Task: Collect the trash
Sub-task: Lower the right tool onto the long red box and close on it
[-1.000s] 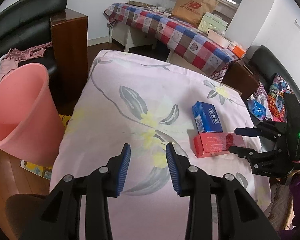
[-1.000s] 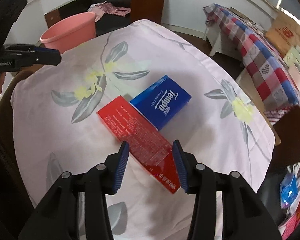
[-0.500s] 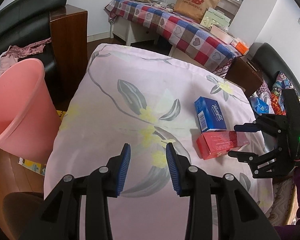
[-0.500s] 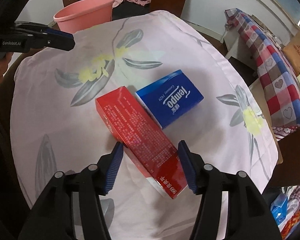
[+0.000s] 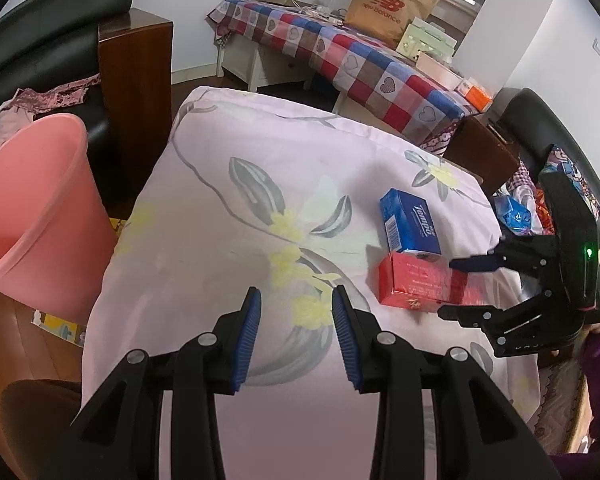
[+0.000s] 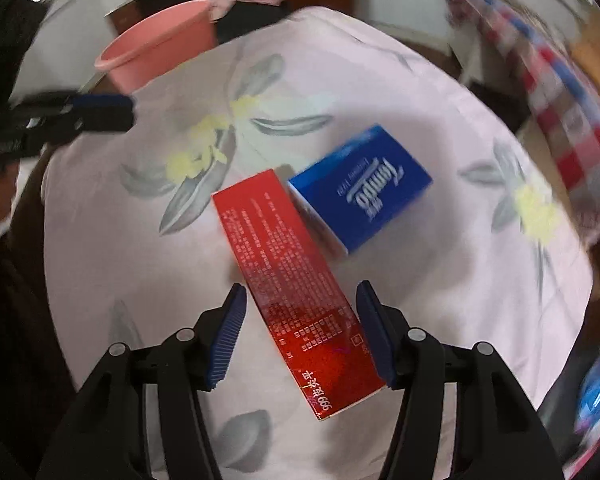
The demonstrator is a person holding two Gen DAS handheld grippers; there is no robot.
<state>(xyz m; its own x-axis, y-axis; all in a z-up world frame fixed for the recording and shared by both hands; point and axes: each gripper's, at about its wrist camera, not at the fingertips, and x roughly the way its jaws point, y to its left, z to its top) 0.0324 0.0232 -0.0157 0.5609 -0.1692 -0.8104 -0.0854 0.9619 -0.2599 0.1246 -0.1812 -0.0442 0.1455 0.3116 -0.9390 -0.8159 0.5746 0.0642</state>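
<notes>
A long red box (image 6: 292, 280) lies on the pink flowered cloth (image 6: 380, 92), and a blue Tempo tissue pack (image 6: 360, 188) lies against its far end. Both show in the left wrist view, the red box (image 5: 416, 284) in front of the blue pack (image 5: 410, 224). My right gripper (image 6: 300, 320) is open with its near end of the red box between the fingers; the left wrist view shows it (image 5: 456, 284) straddling the box. My left gripper (image 5: 296, 320) is open and empty over the cloth, left of the boxes. A pink bin (image 5: 32, 216) stands at the table's left.
A dark wooden cabinet (image 5: 136, 92) and a black sofa (image 5: 56, 40) stand behind the bin. A checked-cloth table (image 5: 352, 64) with a paper bag (image 5: 392, 8) is at the back. Colourful packets (image 5: 516, 212) lie at the far right.
My right gripper has moved forward so that its open fingers now straddle the near end of the red box. My left gripper has hardly moved.
</notes>
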